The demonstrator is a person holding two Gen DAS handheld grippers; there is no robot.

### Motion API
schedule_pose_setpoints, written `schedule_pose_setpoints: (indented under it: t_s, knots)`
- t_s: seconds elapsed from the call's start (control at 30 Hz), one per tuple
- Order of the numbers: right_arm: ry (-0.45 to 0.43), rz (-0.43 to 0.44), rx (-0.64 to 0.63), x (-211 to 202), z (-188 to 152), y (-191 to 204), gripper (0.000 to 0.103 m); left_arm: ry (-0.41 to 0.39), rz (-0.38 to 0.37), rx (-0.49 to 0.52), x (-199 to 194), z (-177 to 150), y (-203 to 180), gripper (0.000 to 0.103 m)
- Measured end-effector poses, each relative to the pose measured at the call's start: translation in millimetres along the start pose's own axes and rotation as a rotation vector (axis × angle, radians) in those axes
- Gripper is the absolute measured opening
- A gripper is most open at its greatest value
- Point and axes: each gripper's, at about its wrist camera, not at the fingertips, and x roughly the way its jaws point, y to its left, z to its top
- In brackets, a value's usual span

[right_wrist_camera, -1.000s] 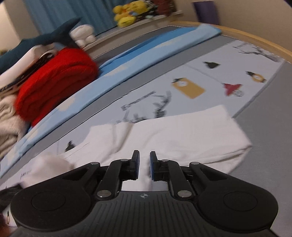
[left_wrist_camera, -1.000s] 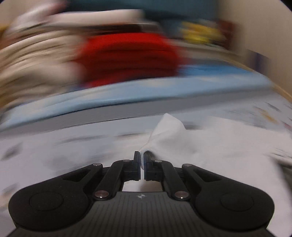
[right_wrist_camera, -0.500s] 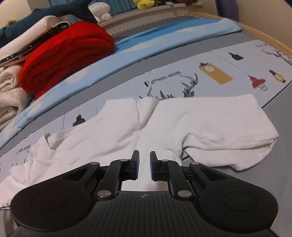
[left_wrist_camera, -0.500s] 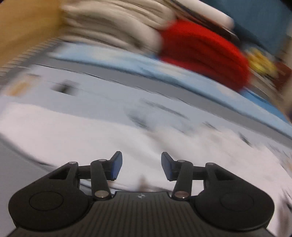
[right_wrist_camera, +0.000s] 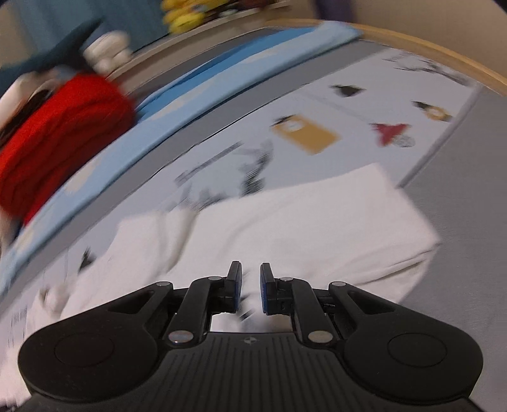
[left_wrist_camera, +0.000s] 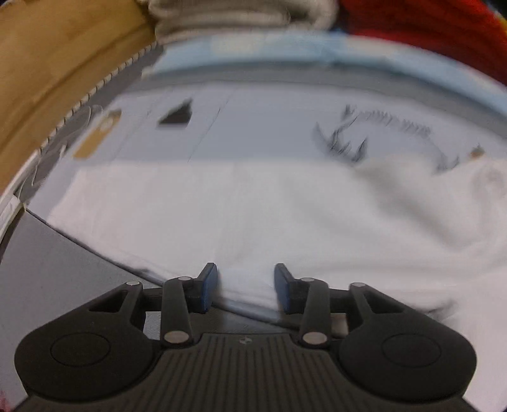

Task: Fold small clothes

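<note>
A small white shirt lies spread on a printed grey mat, blurred by motion. My left gripper hovers low over the shirt's near edge. Its jaws stand apart and are closing, with the hem between the blue pads, which do not press on it. In the right wrist view the same shirt stretches to the right, with a rumpled sleeve on the left. My right gripper sits over the shirt's near part, its fingers a narrow gap apart. I see nothing gripped between them.
A red folded blanket and beige folded cloths lie at the back on a light blue sheet. A wooden rim curves along the left, and the rim borders the mat on the right. Plush toys sit behind.
My left gripper let go of the white cloth it pinched, opened wide, swung left to the shirt's near hem, and has narrowed a little. My right gripper shifted over the shirt with its gap unchanged.
</note>
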Motion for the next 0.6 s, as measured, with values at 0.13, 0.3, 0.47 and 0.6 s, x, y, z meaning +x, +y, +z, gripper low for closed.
schedule_pose_setpoints:
  t_s: [0.13, 0.3, 0.47, 0.6]
  knots:
    - [-0.036, -0.043, 0.164, -7.1, 15.3, -48.6, 0.012, -0.131, -0.342, 0.109, -46.9, -4.8, -47.3, 0.049]
    - [-0.006, -0.035, 0.347, -8.0, 16.5, -98.9, 0.025, 0.12, -0.328, 0.176, -9.4, -34.7, -66.8, 0.06]
    - [0.06, -0.002, 0.482, 2.4, 8.8, -121.5, 0.028, 0.1, -0.309, 0.193, -13.2, -36.2, -65.0, 0.059]
    - [0.105, -0.003, 0.579, 18.7, 5.3, -134.0, 0.031, 0.09, -0.308, 0.226, -9.3, -33.5, -68.9, 0.06]
